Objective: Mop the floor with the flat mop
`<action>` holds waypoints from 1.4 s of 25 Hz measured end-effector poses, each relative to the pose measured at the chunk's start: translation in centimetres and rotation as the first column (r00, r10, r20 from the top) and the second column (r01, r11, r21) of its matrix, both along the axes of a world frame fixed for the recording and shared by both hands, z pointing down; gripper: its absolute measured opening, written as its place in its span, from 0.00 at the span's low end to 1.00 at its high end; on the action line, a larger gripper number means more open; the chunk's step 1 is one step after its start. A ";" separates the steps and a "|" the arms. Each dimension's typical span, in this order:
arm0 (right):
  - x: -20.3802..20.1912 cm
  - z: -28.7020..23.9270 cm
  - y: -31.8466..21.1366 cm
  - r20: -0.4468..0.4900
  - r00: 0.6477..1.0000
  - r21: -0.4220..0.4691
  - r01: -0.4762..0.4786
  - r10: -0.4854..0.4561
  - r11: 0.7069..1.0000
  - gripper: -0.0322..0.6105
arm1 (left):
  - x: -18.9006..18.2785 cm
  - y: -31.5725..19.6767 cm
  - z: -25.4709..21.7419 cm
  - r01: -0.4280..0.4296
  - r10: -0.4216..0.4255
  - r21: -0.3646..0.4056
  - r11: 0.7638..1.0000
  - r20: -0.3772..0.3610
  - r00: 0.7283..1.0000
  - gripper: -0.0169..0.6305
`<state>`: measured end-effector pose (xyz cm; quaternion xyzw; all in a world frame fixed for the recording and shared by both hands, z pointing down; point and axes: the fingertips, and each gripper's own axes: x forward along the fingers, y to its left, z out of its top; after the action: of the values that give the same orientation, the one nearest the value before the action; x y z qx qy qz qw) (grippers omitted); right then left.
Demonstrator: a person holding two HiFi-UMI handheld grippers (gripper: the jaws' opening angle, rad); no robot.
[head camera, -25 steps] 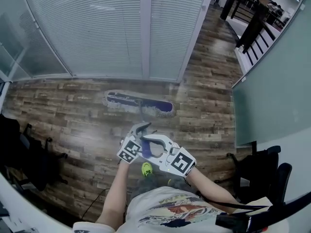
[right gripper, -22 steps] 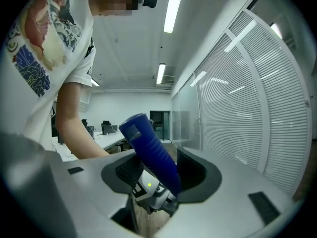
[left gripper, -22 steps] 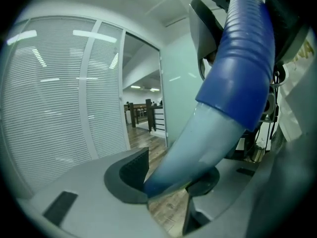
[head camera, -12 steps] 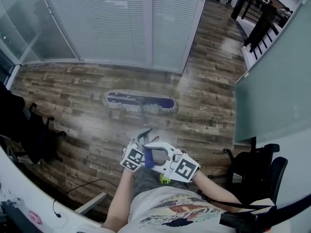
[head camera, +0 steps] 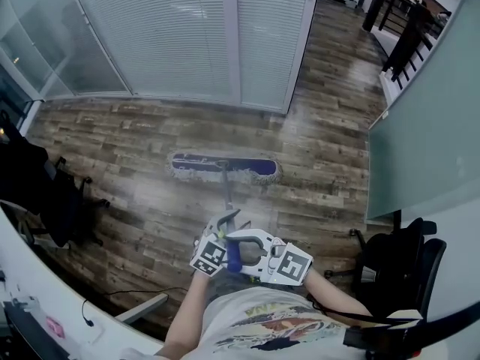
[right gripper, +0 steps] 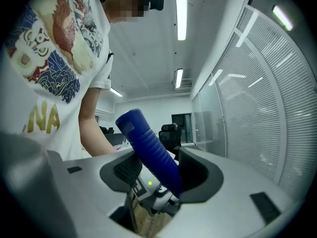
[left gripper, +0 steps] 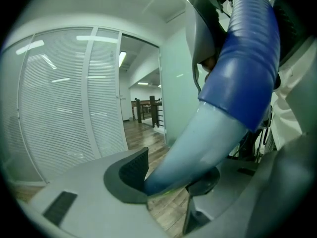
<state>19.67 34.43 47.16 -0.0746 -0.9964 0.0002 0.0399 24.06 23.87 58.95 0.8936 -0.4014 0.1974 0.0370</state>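
Pulling back on this one: the left gripper (left gripper: 168, 182) is clamped on the pale shaft of the mop handle (head camera: 227, 193). The right gripper (right gripper: 156, 175) has just been easing its jaws wider, but the blue grip (right gripper: 148, 148) sits between them, resting against the pads. Out front, the mop head (head camera: 223, 166) lies flat on the wood floor (head camera: 112, 141), now farther from the glass wall (head camera: 187, 36) than a second ago. I'd guess a backward stroke is under way, with the strip by the wall covered.
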 end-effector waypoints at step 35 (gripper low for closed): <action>-26.3 -2.0 -29.1 0.097 0.994 -0.098 -0.048 0.057 0.994 0.42 | -24.0 -28.4 -2.5 -0.106 0.111 0.067 0.992 -0.070 0.991 0.25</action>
<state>-6.64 5.35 45.11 -0.0500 -0.9976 0.0450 -0.0133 0.06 -4.54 56.45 0.9215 -0.3566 0.1532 0.0128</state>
